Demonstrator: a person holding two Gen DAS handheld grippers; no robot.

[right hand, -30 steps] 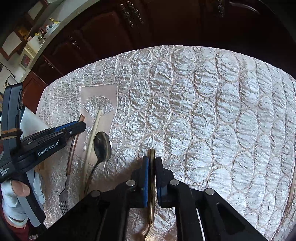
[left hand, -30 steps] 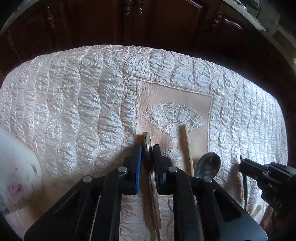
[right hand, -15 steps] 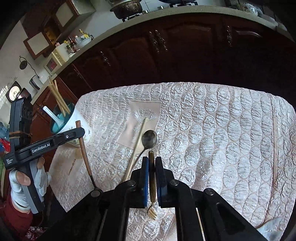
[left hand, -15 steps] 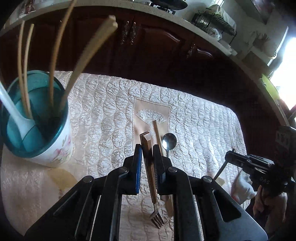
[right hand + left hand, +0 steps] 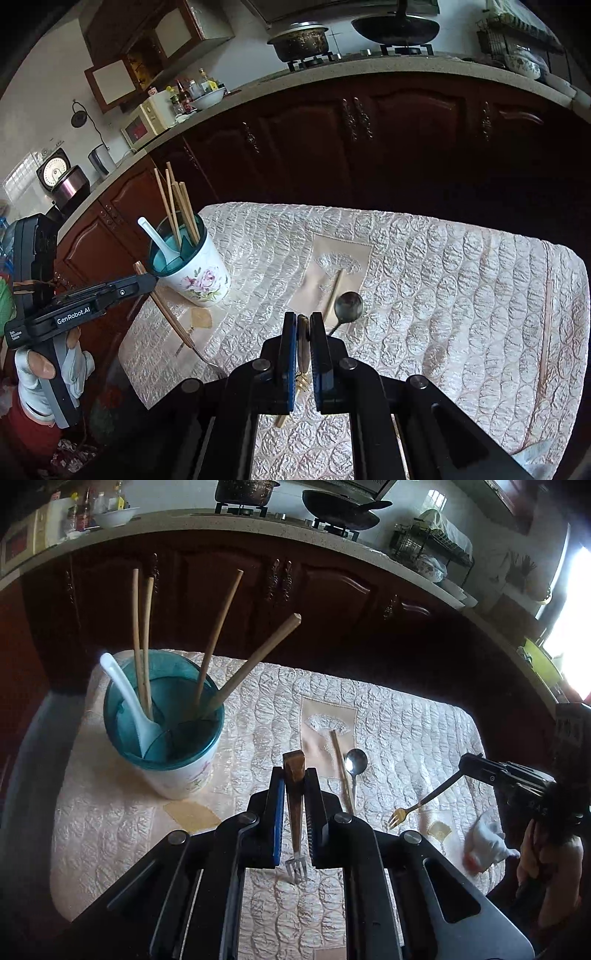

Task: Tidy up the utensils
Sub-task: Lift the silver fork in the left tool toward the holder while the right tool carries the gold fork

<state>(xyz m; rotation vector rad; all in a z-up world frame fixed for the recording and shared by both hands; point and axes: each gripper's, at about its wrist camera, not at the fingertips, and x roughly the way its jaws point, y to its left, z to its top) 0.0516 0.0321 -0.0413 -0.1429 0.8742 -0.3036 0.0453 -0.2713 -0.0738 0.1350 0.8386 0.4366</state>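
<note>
While both tongs hang above the surface (image 5: 406, 716):
Left tongs (image 5: 294, 775): clenched on wooden-handled fork (image 5: 295, 812), tines toward camera.
Right tongs (image 5: 303, 325): clenched on gold fork (image 5: 303, 382).
Cup (image 5: 173, 768): left of the left tongs.

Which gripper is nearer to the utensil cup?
Left. The left gripper holds a fork just beside the cup, on its near right. The right gripper holds its fork farther off, across the cloth by the spoon.
</note>
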